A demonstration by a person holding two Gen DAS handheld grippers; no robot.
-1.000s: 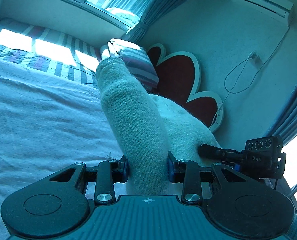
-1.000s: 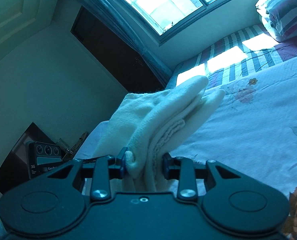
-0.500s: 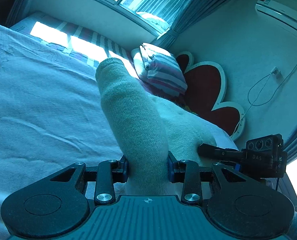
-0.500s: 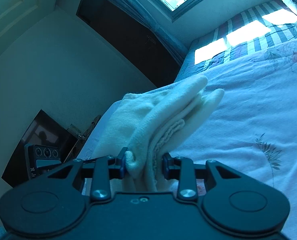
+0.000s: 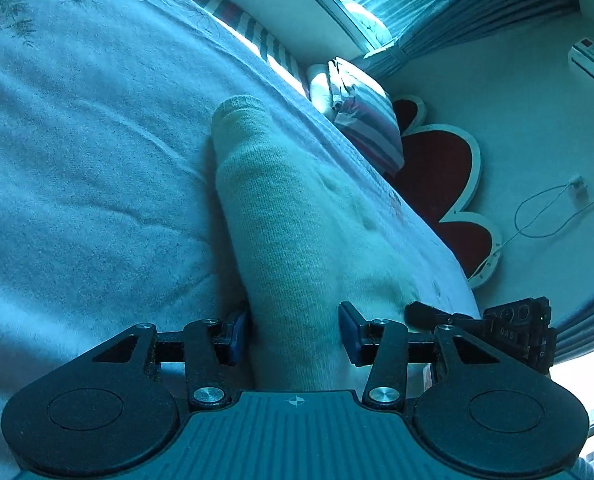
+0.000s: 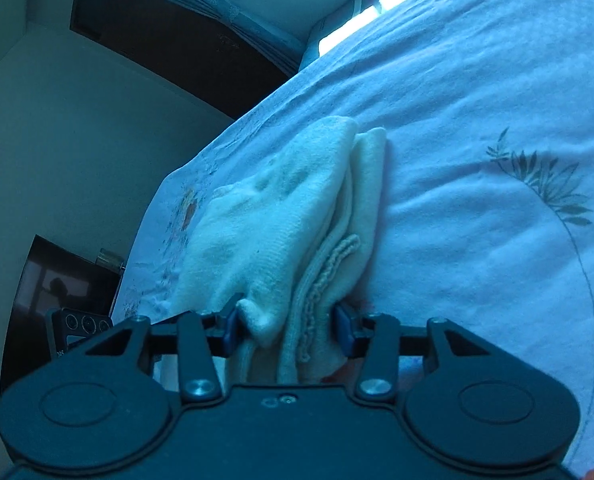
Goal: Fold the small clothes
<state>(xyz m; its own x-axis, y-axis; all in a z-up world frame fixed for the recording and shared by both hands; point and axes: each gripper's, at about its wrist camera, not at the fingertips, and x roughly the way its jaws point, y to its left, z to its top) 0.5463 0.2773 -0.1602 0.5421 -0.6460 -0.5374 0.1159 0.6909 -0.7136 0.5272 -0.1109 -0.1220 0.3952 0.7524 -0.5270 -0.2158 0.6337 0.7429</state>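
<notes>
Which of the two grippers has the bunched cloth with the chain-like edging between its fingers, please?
The right gripper: bunched cream cloth with chain-like edging lies there, while the left gripper straddles one smooth knitted tube. Both jaws have just been opening.

Garment [image 5: 293, 216] on bedsheet [image 5: 77, 140]; pillow [image 5: 361, 120] beyond, against headboard [image 5: 441, 172]

Open bedsheet [image 5: 77, 184] left & ahead; pillow [image 5: 365, 120] + headboard [image 5: 441, 176] blocking far right.
</notes>
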